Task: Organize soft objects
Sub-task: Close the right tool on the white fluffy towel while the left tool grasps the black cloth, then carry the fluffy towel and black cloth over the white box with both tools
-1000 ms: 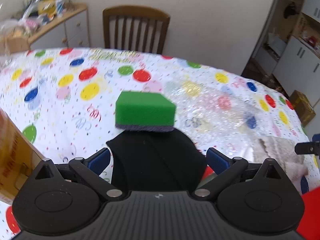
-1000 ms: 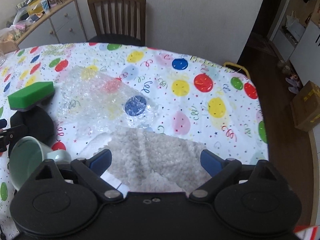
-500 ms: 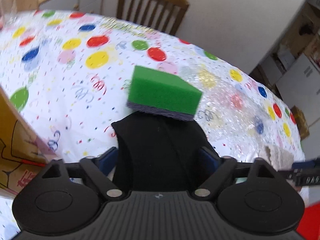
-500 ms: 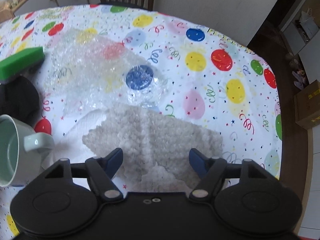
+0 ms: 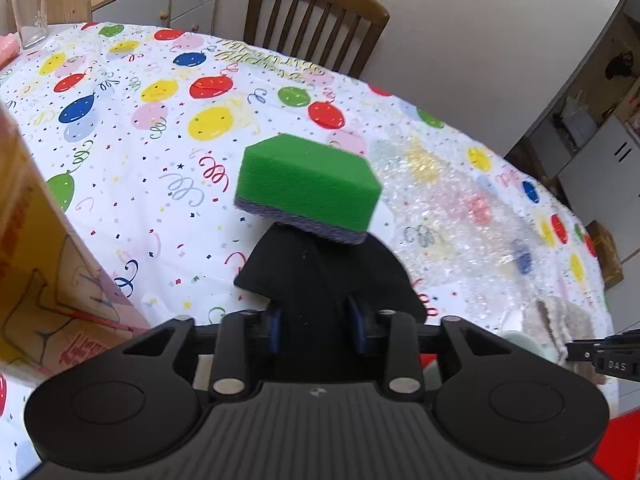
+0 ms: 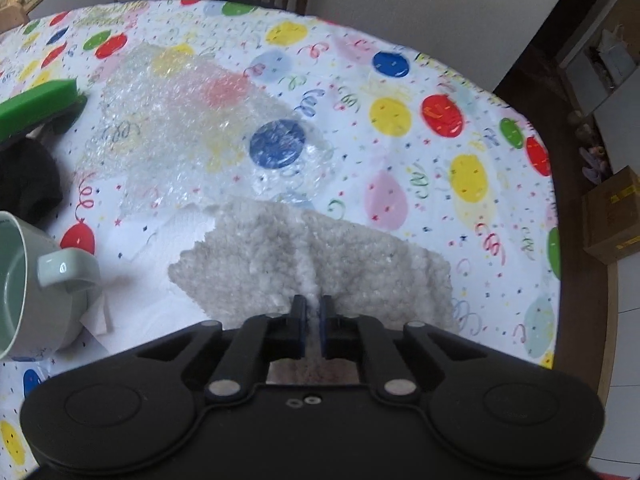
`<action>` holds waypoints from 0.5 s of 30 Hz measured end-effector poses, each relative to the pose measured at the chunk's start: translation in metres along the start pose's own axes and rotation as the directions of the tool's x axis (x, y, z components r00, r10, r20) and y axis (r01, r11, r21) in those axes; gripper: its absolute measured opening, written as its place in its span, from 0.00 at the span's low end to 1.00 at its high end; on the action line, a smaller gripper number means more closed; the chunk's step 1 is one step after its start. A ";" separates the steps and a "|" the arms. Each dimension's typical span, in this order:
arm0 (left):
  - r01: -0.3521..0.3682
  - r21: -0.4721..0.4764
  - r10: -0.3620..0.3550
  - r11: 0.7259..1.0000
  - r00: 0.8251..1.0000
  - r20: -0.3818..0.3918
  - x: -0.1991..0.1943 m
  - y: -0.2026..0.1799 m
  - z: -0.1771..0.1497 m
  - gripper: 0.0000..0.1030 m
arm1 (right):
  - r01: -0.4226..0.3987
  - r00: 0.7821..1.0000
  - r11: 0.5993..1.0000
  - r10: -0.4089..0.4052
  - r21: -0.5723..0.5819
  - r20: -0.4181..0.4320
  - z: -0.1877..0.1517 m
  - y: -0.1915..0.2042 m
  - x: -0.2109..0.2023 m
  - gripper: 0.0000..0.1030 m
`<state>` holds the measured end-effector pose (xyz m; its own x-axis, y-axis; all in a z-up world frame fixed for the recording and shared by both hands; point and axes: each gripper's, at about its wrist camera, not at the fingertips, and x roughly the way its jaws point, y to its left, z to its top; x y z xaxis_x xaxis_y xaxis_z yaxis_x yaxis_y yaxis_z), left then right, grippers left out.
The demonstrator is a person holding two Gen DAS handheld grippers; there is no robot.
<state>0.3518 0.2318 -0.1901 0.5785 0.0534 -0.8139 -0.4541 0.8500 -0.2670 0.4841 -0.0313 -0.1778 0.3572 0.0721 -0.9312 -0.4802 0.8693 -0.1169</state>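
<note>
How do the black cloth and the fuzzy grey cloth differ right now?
The black cloth carries a green sponge; the fuzzy grey cloth carries nothing. The black cloth is smooth and dark; the grey one pale and tufted. Each is pinched by a hand-held gripper: left, closing, and right.

Left gripper (image 5: 316,328), lower frame: matte black body, ribbed panel at centre with a tiny emblem, two round caps at the lower corners. Linkage arms carry silver rivets; triangular cut-outs in the outer arms. Blue pads line the black fingers (image 5: 271,330).

Right gripper (image 6: 313,326), lower frame: same black housing, smooth centre with two small silver screws, silver rivets, round caps, blue-lined fingers (image 6: 298,320).
</note>
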 end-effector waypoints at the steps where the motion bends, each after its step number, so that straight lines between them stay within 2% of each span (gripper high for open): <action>1: 0.005 -0.002 -0.005 1.000 1.000 0.003 -0.003 0.000 0.000 0.21 | -0.005 1.000 1.000 0.005 0.015 0.013 -0.001 -0.003 -0.003 0.04; 8: 0.041 0.023 -0.042 0.999 0.998 0.048 -0.027 -0.005 -0.005 0.14 | -0.057 0.993 0.995 0.048 0.083 0.110 -0.010 -0.011 -0.034 0.03; 15: 0.074 0.038 -0.077 0.997 0.992 0.096 -0.060 -0.008 -0.009 0.14 | -0.124 0.971 0.981 0.089 0.149 0.223 -0.025 -0.019 -0.076 0.03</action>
<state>0.3144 0.2174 -0.1435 0.6744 0.0379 -0.7374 -0.3841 0.8710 -0.3064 0.4461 -0.0649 -0.1134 0.4823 0.2562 -0.8377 -0.3965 0.9166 0.0521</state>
